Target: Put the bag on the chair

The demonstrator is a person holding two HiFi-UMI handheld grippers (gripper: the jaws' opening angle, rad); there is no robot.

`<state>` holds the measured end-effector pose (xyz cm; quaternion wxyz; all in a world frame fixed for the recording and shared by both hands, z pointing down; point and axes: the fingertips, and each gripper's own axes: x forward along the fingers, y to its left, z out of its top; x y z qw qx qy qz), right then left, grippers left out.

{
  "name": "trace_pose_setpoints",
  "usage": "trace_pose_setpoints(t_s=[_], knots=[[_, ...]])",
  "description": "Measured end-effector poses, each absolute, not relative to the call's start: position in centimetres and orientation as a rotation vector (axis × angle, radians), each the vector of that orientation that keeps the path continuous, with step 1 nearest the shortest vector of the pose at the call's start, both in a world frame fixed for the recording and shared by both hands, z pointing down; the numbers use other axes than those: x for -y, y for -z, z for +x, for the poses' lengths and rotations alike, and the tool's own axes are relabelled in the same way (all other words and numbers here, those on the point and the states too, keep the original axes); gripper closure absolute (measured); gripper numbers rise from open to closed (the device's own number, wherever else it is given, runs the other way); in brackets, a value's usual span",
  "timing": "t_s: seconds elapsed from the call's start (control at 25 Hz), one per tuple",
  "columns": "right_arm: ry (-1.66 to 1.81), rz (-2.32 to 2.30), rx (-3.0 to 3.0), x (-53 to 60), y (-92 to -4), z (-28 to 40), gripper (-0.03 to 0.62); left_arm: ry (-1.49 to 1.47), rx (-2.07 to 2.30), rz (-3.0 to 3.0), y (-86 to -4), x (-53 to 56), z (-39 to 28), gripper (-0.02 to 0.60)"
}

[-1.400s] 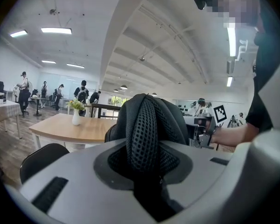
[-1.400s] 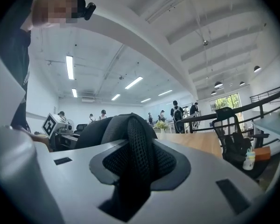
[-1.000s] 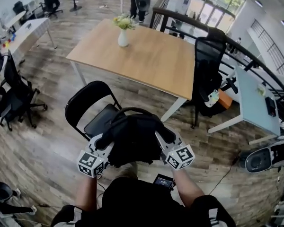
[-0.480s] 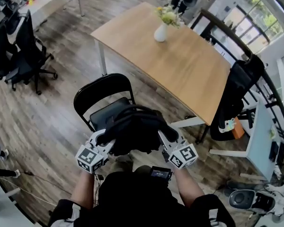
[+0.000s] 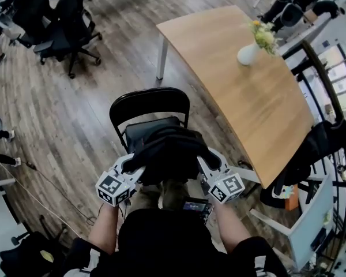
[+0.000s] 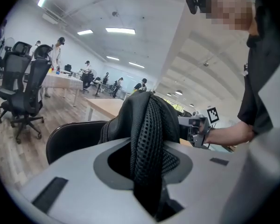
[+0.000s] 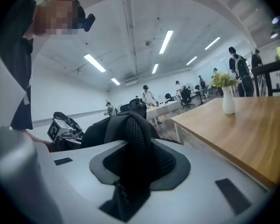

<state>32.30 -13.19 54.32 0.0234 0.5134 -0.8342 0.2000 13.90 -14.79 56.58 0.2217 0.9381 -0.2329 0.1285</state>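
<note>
Floorboards (image 5: 75, 126) surround the folding chair (image 5: 150, 100) beside a wooden table (image 5: 248, 97).

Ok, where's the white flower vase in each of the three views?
Head view: the white flower vase is at the upper right, standing on the wooden table.
Left gripper view: not in it.
Right gripper view: at the right, mid-height, on the same table.
Shared landmark: the black backpack, near the centre of every view.

Most of the chair (image 5: 150, 100) seat is hidden under the bag (image 5: 167, 157), whose underside is unseen
</note>
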Motion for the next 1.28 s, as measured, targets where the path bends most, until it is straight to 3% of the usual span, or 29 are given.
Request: trace_pose_setpoints(t_s=[0.56, 1.28], knots=[[-0.843, 1.245, 2.634, 24.8, -64.7, 29.3, 0.471, -0.348, 0.896, 2.354, -66.4, 22.3, 11.6, 0.469], [-0.849, 1.326, 2.429, 33.7, -74.5, 28.9, 0.456, -0.462, 1.077, 2.213, -76.0, 31.3, 10.1, 0.459]])
